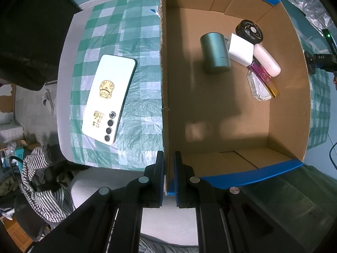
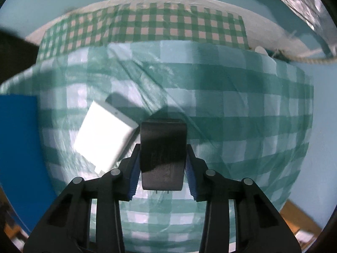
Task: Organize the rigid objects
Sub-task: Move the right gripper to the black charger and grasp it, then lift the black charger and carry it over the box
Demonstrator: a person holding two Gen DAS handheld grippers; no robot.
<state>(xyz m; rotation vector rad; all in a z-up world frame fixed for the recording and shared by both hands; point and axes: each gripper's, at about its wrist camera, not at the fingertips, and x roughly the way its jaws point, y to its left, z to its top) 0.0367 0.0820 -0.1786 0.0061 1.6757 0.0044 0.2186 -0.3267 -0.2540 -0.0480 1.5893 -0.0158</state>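
My left gripper [image 1: 169, 160] is shut on the near-left wall of an open cardboard box [image 1: 288, 97] with blue outer faces. Inside the box lie a green cylindrical tin [image 1: 214, 51], a white block [image 1: 241, 49], a round black item [image 1: 249, 30], a pink case [image 1: 266, 60] and a clear box with a magenta and gold strip [image 1: 260, 84]. A white phone [image 1: 109, 99] lies face down on the checked cloth left of the box. My right gripper [image 2: 163, 149] is shut on a black plug adapter [image 2: 163, 147]. A white box [image 2: 103, 135] lies just left of it.
The green-and-white checked cloth [image 2: 231, 105] covers the table. A blue box face [image 2: 19, 137] shows at the left edge of the right wrist view. A striped garment on a chair [image 1: 42, 183] sits off the table's near-left corner. A rope [image 2: 305, 60] lies at the far right.
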